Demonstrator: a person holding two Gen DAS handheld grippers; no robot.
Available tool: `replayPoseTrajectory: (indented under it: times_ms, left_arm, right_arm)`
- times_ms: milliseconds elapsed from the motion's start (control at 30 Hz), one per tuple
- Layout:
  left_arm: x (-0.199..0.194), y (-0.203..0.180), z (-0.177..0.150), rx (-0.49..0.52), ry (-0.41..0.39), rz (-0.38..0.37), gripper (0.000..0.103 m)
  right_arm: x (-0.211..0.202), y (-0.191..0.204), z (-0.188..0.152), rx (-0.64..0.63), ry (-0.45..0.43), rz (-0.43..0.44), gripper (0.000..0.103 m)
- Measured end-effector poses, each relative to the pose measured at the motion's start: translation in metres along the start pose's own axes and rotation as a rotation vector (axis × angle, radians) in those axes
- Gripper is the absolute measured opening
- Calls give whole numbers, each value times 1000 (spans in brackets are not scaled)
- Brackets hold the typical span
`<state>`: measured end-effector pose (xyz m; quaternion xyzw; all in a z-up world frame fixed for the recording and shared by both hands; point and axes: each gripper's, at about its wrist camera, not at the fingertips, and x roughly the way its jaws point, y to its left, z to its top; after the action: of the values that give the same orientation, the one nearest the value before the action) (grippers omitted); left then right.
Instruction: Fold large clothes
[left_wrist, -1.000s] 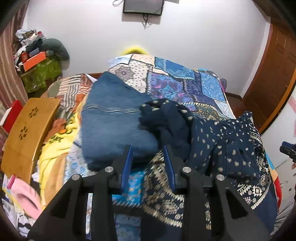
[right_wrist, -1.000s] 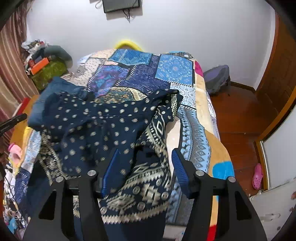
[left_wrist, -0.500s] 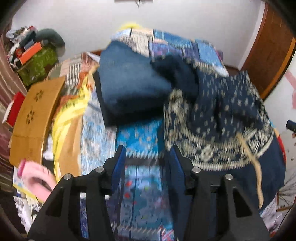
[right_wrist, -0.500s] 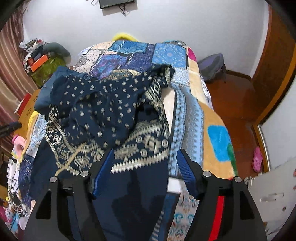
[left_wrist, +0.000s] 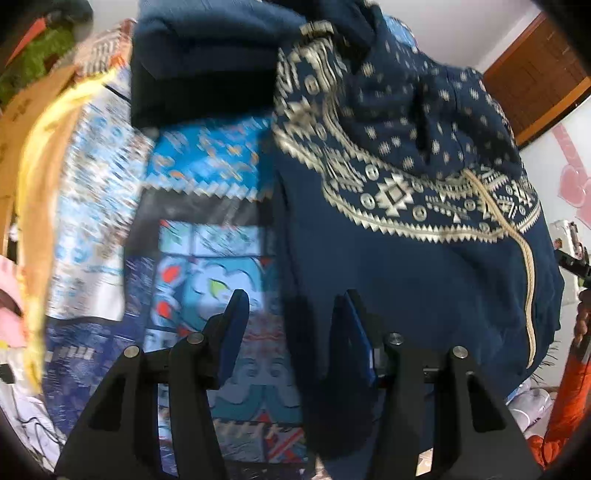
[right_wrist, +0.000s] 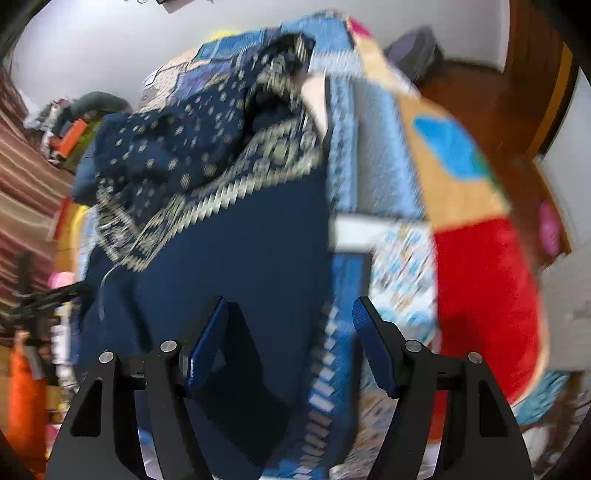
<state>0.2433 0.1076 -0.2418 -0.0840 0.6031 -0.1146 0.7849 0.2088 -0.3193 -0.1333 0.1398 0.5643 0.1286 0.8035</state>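
A large navy garment with a cream geometric band and dotted top (left_wrist: 417, 236) lies crumpled on the patchwork bedspread (left_wrist: 207, 173); its plain navy part hangs toward the bed's near edge. My left gripper (left_wrist: 291, 314) is open, low over the garment's left edge, which runs between its fingers. In the right wrist view the same garment (right_wrist: 229, 251) fills the left half. My right gripper (right_wrist: 290, 317) is open above the garment's right edge, where it meets the bedspread (right_wrist: 399, 266).
A folded blue garment (left_wrist: 199, 62) lies on the bed behind the navy one. A wooden board (left_wrist: 14, 122) stands left of the bed. A brown door (left_wrist: 535, 70) is at right. Wooden floor (right_wrist: 491, 110) lies right of the bed.
Both grippers have dropped and tilted down toward the near end of the bed, coming close to the garment's plain navy part. Both stayed open; the views are motion-blurred.
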Motion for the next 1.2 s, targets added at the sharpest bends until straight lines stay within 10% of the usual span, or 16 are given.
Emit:
replayPoseTrajectory:
  times_ms: [367,567,767,1200]
  left_arm:
    - [23,-9,-15,-118,64,-173,52]
    - [9,-25,-23,-100,25,-229,52]
    - [-19,-49,-8,-39,-75,-243,13]
    - [-109,-58,86,-26,-435,-190,10]
  right_arm:
    - [5,17,-18,58,-103,88,69]
    - [-2,27,-12,61,-143,58,26]
    - [-15,41,6,24,-207,104,9]
    - [-48,63,95,-48,-405,80,7]
